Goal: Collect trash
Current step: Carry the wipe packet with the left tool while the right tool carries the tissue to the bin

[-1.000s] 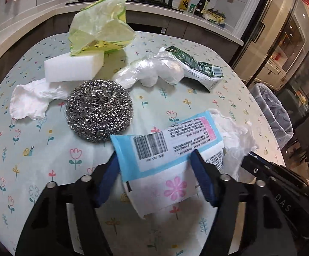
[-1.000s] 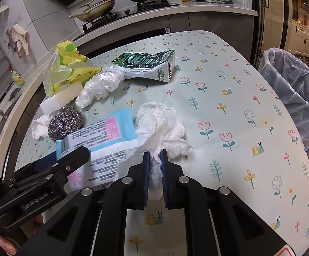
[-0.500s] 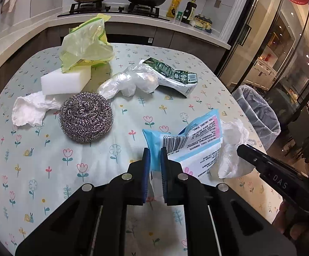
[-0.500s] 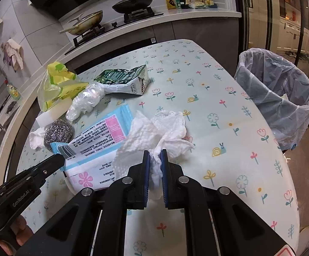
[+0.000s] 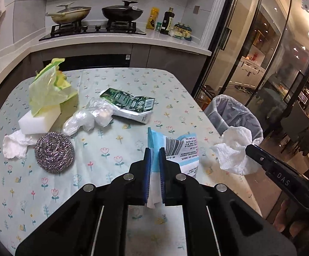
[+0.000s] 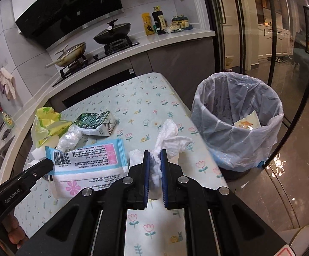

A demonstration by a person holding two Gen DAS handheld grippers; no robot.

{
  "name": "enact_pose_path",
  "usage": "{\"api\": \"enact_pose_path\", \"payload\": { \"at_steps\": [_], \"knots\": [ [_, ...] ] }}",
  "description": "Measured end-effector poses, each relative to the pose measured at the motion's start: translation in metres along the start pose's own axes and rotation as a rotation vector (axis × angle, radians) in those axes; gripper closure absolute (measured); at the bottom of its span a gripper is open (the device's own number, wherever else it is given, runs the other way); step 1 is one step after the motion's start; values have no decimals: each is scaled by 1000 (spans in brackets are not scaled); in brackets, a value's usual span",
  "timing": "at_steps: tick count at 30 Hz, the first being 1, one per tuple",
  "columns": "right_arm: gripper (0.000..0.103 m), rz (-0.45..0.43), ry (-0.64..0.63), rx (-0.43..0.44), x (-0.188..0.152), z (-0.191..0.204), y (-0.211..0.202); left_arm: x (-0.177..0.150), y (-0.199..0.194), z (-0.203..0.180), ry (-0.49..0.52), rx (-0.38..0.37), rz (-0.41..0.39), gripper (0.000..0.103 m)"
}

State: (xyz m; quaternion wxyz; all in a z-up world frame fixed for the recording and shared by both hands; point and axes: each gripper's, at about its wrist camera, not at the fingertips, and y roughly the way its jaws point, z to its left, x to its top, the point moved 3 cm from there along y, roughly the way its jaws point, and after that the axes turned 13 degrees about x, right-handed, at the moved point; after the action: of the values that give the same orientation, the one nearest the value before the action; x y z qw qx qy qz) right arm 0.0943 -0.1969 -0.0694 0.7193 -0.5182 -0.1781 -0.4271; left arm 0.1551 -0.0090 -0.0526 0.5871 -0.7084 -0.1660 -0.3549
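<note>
My left gripper is shut on a blue and white wipes packet, lifted above the flowered table. The packet also shows in the right wrist view. My right gripper is shut on a crumpled white paper towel, held above the table's right edge; the towel also shows in the left wrist view. The bin, lined with a clear bag, stands on the floor just right of the table and holds some trash.
On the table lie a steel scourer, a white sponge, a yellow-green bag, a clear plastic wad, a green carton and a white tissue. A kitchen counter with pans stands behind.
My left gripper closed on the wipes packet and lifted it. Both grippers rose and shifted right toward the bin, carrying the packet and the paper towel.
</note>
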Motion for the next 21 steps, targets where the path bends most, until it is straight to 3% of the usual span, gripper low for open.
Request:
{"api": "enact_pose_path", "payload": {
  "at_steps": [1,2,10,21],
  "knots": [
    [93,-8,4,-4,3,-5,-3,4,0,-7,7,-6,-4,96],
    [93,-17,8,-8,7,-11,-7,6,0,-14,14,-13,-7,103],
    [93,-62,40,-45,29,-52,-26,27,7,-69,70,-47,-16,103],
    [93,-39,67,-20,19,-66,-22,17,16,-75,76,-38,17,103]
  ]
}}
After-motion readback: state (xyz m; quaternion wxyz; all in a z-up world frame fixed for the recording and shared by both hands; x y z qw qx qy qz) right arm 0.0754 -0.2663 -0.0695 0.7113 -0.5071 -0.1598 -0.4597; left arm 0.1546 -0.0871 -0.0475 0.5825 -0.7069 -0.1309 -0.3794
